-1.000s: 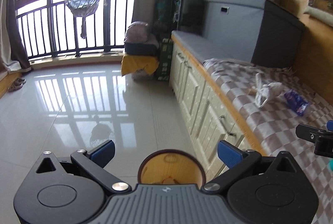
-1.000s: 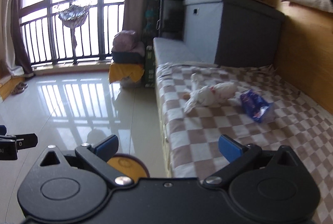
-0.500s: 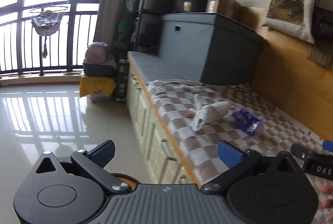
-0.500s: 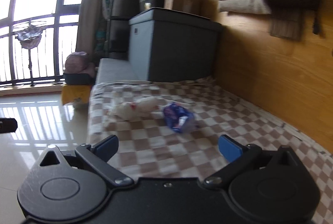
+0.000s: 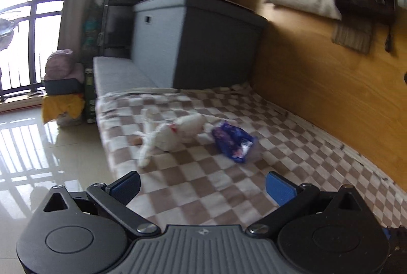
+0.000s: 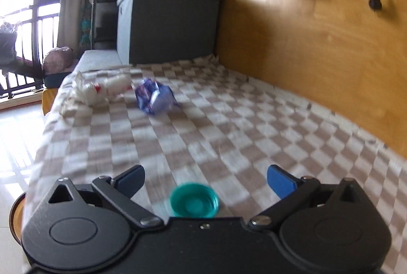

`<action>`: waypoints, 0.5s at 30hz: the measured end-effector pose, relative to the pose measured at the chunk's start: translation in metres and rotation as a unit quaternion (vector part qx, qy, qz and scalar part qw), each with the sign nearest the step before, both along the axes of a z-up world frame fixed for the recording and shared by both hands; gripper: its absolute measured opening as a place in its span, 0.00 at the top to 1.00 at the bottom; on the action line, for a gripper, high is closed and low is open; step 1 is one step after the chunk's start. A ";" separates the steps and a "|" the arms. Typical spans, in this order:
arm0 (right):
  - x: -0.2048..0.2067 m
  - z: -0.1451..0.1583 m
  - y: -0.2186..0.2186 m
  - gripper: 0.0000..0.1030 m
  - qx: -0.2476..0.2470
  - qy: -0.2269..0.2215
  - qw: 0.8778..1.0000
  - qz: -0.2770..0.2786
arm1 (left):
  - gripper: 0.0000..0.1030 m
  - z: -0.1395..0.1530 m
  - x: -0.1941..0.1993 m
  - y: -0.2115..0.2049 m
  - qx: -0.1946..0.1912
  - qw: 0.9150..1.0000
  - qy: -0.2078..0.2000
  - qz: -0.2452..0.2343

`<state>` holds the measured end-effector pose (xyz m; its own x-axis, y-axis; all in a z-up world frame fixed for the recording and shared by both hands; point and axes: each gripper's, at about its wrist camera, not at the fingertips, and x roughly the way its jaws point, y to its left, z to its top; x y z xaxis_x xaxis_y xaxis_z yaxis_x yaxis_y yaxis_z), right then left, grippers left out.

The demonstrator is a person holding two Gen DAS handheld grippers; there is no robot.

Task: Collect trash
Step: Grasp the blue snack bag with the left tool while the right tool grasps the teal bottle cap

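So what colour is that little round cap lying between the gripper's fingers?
Teal cap, seen best in the right wrist view.

Brown-and-white checkered blanket. Crumpled white plastic bag, red marks. Crinkled blue-purple wrapper, white print. Round teal plastic cap. Dark grey fabric storage box. Orange-brown wooden wall panel.
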<state>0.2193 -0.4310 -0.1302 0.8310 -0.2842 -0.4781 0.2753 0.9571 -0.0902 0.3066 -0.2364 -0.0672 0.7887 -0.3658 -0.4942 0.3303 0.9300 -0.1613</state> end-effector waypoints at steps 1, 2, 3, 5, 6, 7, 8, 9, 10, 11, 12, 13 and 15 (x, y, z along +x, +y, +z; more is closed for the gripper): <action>0.000 -0.004 -0.002 0.00 0.001 0.004 1.000 -0.002 | 0.00 -0.001 0.005 -0.010 0.000 1.000 0.005 -0.008; 0.000 -0.008 -0.004 0.00 0.004 0.007 1.000 -0.001 | 0.00 -0.002 0.012 -0.019 -0.001 1.000 0.012 -0.013; -0.001 -0.011 -0.007 0.00 0.011 0.007 1.000 0.003 | 0.00 -0.003 0.017 -0.028 -0.003 1.000 0.017 -0.015; -0.002 -0.015 -0.011 0.00 0.026 0.005 1.000 0.012 | 0.00 -0.005 0.030 -0.045 -0.005 1.000 0.026 -0.015; -0.002 -0.017 -0.012 0.00 0.031 0.004 0.999 0.017 | 0.00 -0.006 0.038 -0.053 -0.006 0.999 0.031 -0.015; -0.002 -0.018 -0.012 0.01 0.035 0.003 0.999 0.021 | 0.00 -0.007 0.045 -0.060 -0.009 0.999 0.036 -0.015; -0.001 -0.020 -0.013 0.06 0.039 0.003 0.999 0.024 | 0.00 -0.008 0.053 -0.067 -0.014 0.999 0.044 -0.014; -0.001 -0.022 -0.013 0.09 0.044 0.004 0.999 0.027 | 0.00 -0.009 0.061 -0.071 -0.021 0.998 0.052 -0.013; 0.001 -0.024 -0.014 0.13 0.052 0.005 0.998 0.032 | 0.00 -0.010 0.069 -0.075 -0.028 0.998 0.059 -0.011; 0.001 -0.026 -0.016 0.16 0.062 0.005 0.997 0.037 | 0.00 -0.012 0.077 -0.080 -0.033 0.997 0.067 -0.010; 0.002 -0.027 -0.017 0.17 0.071 0.005 0.997 0.040 | 0.00 -0.014 0.084 -0.084 -0.035 0.997 0.074 -0.008; 0.004 -0.028 -0.018 0.22 0.077 0.006 0.996 0.041 | 0.00 -0.016 0.092 -0.089 -0.035 0.996 0.080 -0.006; 0.008 -0.031 -0.018 0.30 0.083 0.013 0.996 0.042 | 0.00 -0.023 0.107 -0.098 -0.035 0.995 0.094 0.001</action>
<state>0.2268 -0.4493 -0.1607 0.8352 -0.1287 -0.5347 0.1927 0.9791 0.0652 0.4140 -0.3349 -0.0899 0.6849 -0.4036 -0.6066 0.2871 0.9147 -0.2844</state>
